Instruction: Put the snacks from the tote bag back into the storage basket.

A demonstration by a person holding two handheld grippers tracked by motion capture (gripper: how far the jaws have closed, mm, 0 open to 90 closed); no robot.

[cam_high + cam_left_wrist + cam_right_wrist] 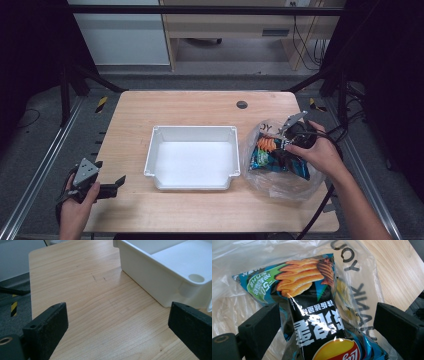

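Little is done yet: the white tray (192, 186) sits empty while the right claw (327, 322), jaws apart, straddles the chip packet (317, 315) in the plastic bag (260, 185) at three o'clock, and the left claw (120, 327) waits apart at eight o'clock on the surface (200, 107).

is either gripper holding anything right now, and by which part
Nothing is held. The right gripper stands open around the chip bag, pads off it; the left gripper is open over bare table.

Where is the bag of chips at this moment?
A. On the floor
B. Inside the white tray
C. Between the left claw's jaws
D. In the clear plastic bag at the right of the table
D: the bag of chips lies inside the clear plastic bag, right of the white tray.
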